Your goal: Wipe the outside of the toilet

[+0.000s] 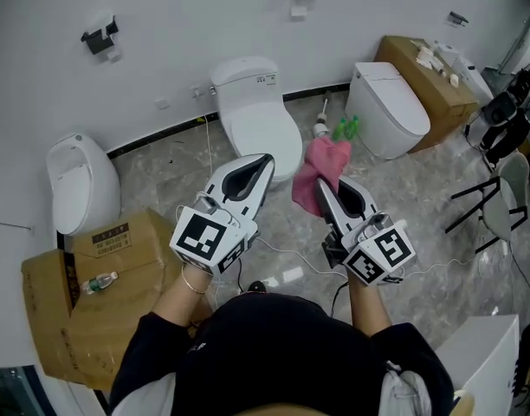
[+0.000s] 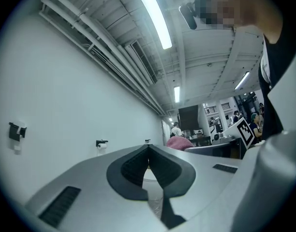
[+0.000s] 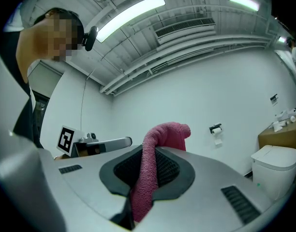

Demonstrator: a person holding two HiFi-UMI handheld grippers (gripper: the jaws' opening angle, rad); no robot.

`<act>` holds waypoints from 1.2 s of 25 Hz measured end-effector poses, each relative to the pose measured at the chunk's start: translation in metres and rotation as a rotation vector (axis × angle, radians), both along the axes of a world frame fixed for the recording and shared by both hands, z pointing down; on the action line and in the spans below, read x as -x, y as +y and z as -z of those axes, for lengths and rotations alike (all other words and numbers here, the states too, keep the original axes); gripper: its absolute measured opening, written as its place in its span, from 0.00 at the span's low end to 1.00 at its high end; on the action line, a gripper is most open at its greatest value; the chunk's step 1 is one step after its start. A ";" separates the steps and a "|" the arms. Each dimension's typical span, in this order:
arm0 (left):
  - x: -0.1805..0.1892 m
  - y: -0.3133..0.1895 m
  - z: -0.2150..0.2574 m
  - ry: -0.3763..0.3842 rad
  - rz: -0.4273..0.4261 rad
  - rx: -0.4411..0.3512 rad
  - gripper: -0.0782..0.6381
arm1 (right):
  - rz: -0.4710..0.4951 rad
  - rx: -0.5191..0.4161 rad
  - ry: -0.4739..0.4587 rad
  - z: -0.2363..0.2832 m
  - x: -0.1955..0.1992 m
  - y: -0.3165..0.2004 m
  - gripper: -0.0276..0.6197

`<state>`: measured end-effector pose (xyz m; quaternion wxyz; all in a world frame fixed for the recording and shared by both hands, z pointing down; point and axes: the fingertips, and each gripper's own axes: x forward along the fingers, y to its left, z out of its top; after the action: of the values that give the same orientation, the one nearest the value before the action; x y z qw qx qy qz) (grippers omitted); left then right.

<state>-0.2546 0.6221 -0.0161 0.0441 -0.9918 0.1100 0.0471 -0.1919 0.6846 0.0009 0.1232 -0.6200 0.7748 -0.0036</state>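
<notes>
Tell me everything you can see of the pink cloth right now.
The cloth is deep pink, with a looped, terry-like weave, soft and bunched rather than folded. It is clamped in the right tool, whose jaws are shut on it. One end bulges and flops over above the tips, and the rest runs down between the pads. It is held in the air above the floor, touching only that tool. No stains or wetness can be made out.
</notes>
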 end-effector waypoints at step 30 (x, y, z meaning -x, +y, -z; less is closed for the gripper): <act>-0.071 -0.200 -0.005 -0.030 0.196 -0.011 0.12 | 0.105 0.030 -0.050 -0.006 -0.105 -0.203 0.13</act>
<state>-0.1840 0.4224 -0.0110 0.0558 -0.9767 0.2054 0.0284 -0.0869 0.4814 0.0065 0.1330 -0.5800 0.8028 -0.0372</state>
